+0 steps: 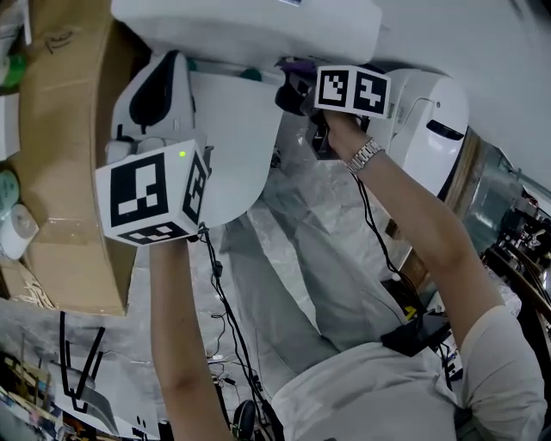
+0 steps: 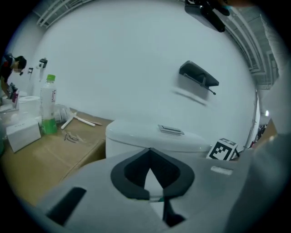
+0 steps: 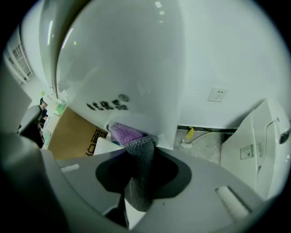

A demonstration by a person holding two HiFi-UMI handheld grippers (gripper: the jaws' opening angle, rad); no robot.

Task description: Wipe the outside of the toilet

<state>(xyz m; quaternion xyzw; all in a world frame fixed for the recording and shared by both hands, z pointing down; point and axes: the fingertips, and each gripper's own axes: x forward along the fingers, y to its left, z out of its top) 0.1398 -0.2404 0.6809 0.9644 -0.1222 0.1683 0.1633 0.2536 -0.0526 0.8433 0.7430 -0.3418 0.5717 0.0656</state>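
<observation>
The white toilet stands below me, its tank at the top of the head view. My right gripper is shut on a grey and purple cloth, which is pressed against the toilet's outer side just under printed dark characters. A little purple of the cloth shows beside the bowl. My left gripper hovers at the toilet's left side, its jaws closed together with nothing between them. In the left gripper view its tips point at the tank and flush button.
A cardboard box stands against the toilet's left side, bearing a green-capped bottle and a paper roll. A white appliance stands on the right. Crumpled plastic sheet and cables cover the floor. A wall socket is behind.
</observation>
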